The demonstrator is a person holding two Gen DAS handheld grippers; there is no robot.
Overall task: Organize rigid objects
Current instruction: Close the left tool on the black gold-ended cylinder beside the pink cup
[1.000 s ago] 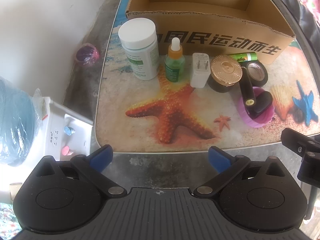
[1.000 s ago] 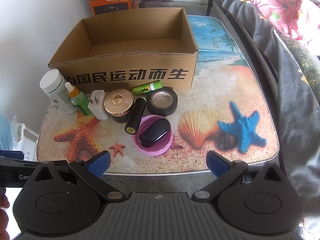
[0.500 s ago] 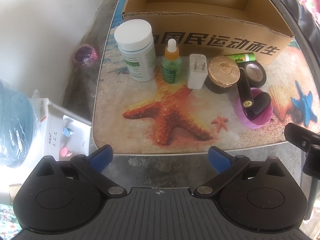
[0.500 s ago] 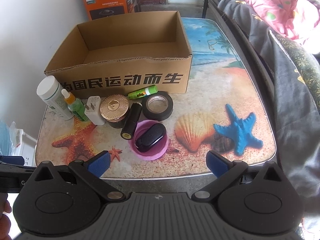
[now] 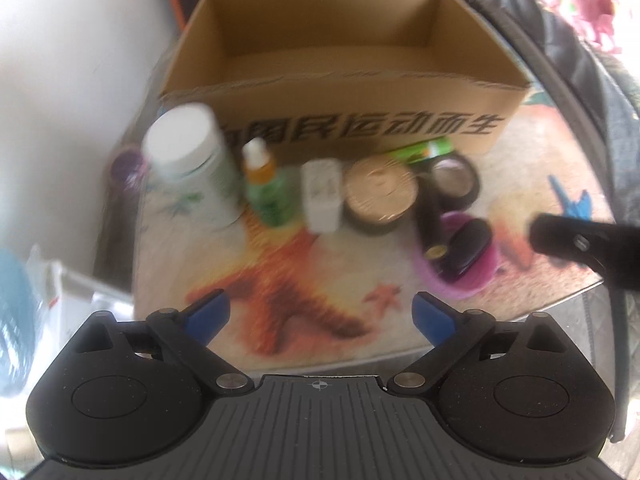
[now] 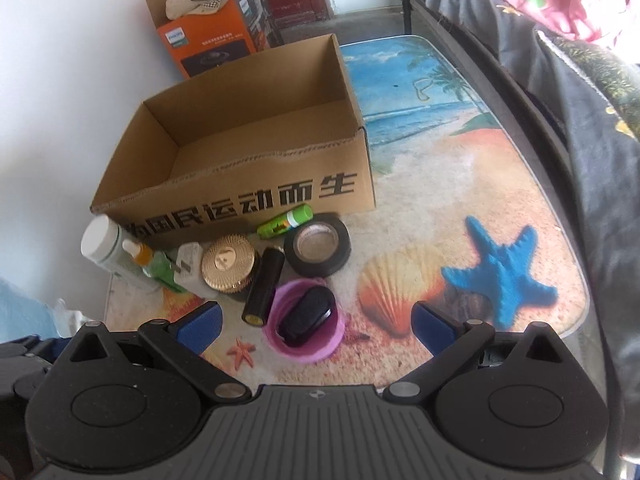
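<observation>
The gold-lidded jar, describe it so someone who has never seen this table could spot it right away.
Find the open brown cardboard box with black printed characters on the beach-print table. In the row of small items along its front stands a squat dark round jar, between a white plug adapter and a black tube. Only it has a ribbed, shiny gold lid.

both grippers: black ribbed body, round black housings, silver pivot screws, blue pads on fingers (image 6: 198, 326)
</observation>
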